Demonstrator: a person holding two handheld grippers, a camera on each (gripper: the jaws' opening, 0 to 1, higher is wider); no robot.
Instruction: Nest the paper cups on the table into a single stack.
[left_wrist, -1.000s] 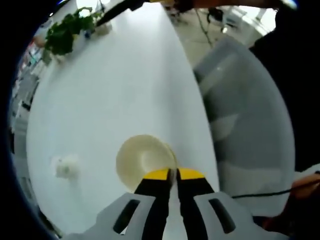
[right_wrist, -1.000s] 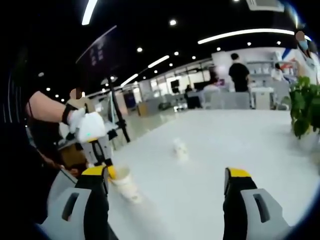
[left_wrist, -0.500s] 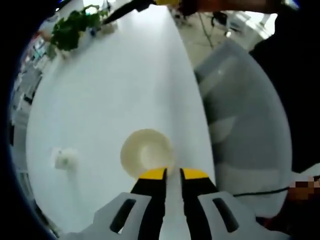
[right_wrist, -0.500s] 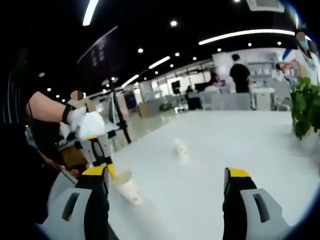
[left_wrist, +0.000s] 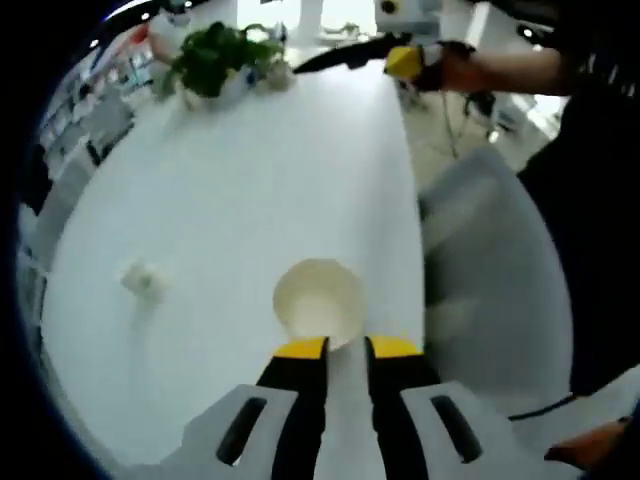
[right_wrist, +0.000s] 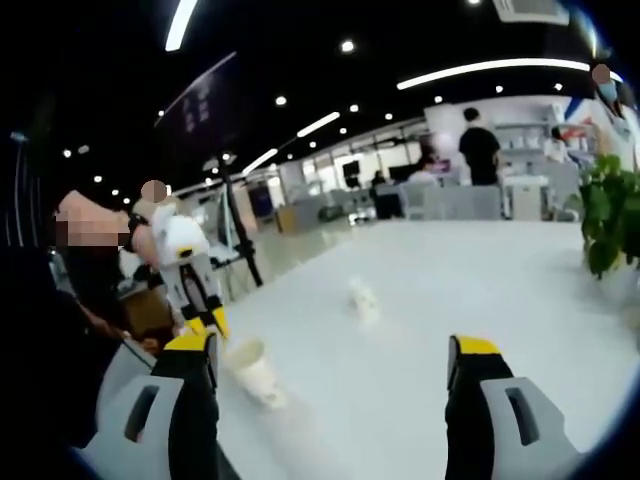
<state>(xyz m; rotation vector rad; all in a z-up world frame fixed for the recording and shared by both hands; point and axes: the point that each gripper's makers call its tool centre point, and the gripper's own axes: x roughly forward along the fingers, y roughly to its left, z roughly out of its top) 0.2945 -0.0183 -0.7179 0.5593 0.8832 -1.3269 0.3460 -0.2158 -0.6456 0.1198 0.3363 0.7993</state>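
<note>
The left tongs (left_wrist: 345, 347) have let go of the cup (left_wrist: 320, 302) and now stand slightly parted just behind its rim on the tabletop (left_wrist: 250, 190). The right tongs (right_wrist: 330, 355) gape wide, empty. At nine o'clock in the left gripper view lies a second, crumpled cup (left_wrist: 145, 281).

A green plant (left_wrist: 215, 62) stands at the top left of the left gripper view, on the far end of the white table (left_wrist: 230, 200). A grey chair (left_wrist: 495, 290) sits on the right side. In the right gripper view, a plant (right_wrist: 610, 220) shows at the right edge. A person in dark clothes (right_wrist: 478, 150) stands far back. Long lights (right_wrist: 490, 70) shine on the dark ceiling.
</note>
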